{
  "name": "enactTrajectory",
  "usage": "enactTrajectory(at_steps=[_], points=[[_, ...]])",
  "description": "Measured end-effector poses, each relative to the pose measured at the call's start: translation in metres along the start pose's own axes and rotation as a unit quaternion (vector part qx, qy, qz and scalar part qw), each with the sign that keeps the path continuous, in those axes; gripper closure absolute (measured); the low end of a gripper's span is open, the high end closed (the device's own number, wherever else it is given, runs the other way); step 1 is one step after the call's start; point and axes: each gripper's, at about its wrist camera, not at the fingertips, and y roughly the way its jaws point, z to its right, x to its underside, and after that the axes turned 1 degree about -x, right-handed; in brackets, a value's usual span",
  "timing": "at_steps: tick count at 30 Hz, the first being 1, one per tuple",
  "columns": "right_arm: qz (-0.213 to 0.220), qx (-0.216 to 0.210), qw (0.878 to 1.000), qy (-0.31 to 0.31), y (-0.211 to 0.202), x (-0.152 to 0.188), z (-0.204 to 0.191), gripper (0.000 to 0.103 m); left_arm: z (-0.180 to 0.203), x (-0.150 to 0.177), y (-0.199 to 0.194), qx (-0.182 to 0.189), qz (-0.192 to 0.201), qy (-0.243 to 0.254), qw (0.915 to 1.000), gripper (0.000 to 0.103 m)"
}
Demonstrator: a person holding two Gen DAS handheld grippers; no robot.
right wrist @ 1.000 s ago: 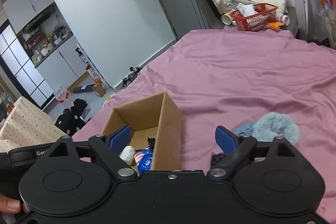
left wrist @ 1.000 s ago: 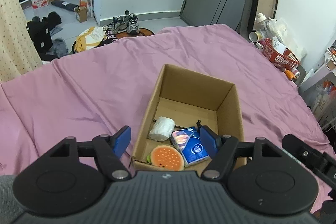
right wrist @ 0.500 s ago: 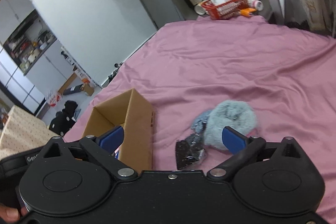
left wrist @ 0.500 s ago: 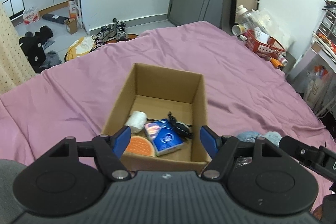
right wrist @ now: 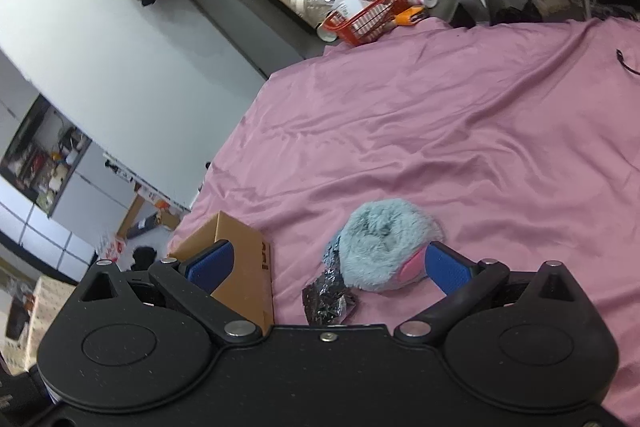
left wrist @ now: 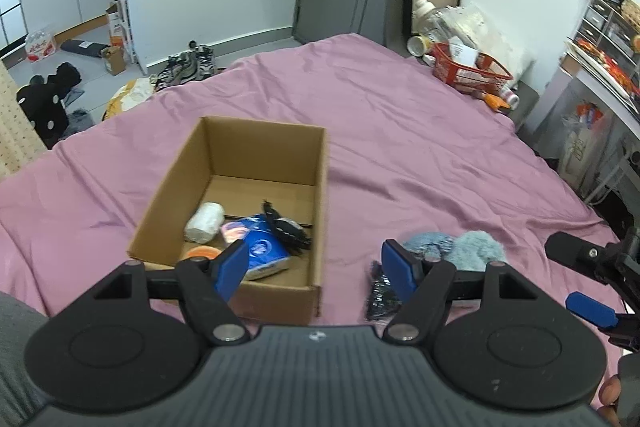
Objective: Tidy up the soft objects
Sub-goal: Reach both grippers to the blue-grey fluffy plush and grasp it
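An open cardboard box (left wrist: 264, 155) sits on the pink bedsheet (left wrist: 400, 147). Inside it lie a white roll (left wrist: 205, 223), a blue tissue pack (left wrist: 260, 247), an orange round piece (left wrist: 202, 251) and a black hair clip (left wrist: 286, 227). Right of the box lie a fluffy light-blue item (left wrist: 476, 251) and a black shiny packet (left wrist: 380, 295). My left gripper (left wrist: 314, 267) hangs open over the box's near right corner, holding nothing. My right gripper (right wrist: 328, 265) is wide open just short of the fluffy item (right wrist: 384, 243) and the packet (right wrist: 326, 297), touching neither. The box (right wrist: 244, 267) is at its left finger.
A red basket (left wrist: 468, 71) with bottles stands past the bed's far right corner. Shelves and drawers (left wrist: 600, 67) line the right side. Shoes (left wrist: 192, 65) and clutter lie on the floor beyond the bed. A thin black cord (right wrist: 624, 63) lies on the sheet, far right.
Both grippers moved right: the box slid left in both views, and the fluffy item and packet came in front of the right gripper. The right jaws widened a little.
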Motion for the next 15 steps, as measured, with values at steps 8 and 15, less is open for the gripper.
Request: enactTrajectory(at_steps=[8,15], points=[[0.015,0.007,0.998,0.063,-0.002,-0.007,0.031,0.014,0.026,0.002,0.006,0.028,-0.003,0.003,0.9996,0.031],[-0.004,0.006,0.994,0.112,0.015,-0.005,0.054,0.036,0.051,0.006,0.015,0.063,-0.002,0.014,0.9979,0.033]])
